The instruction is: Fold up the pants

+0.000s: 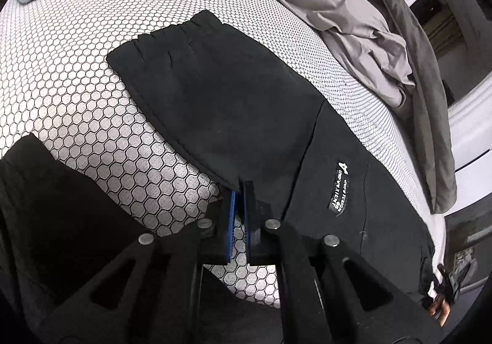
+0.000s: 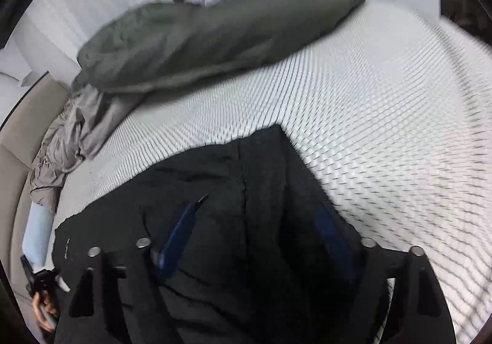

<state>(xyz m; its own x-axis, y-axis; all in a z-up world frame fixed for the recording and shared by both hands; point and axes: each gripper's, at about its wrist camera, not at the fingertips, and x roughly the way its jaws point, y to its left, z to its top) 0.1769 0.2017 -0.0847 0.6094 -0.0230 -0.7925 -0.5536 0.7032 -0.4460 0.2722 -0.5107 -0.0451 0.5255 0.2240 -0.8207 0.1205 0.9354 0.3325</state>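
Matt black cloth pants (image 1: 221,104) lie on a textured honeycomb-print mattress (image 1: 77,73) beside crumpled, faintly sheeny grey bedding (image 1: 332,2)

Bare mattress (image 1: 77,91) left of pants (image 1: 230,98); bedding (image 1: 353,21) beyond.

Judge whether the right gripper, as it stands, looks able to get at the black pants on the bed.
Probably yes. The right gripper is open and poised directly over the black pants, which lie spread on the honeycomb mattress. Nothing sits between fingers and cloth; the grey pillow lies well beyond.
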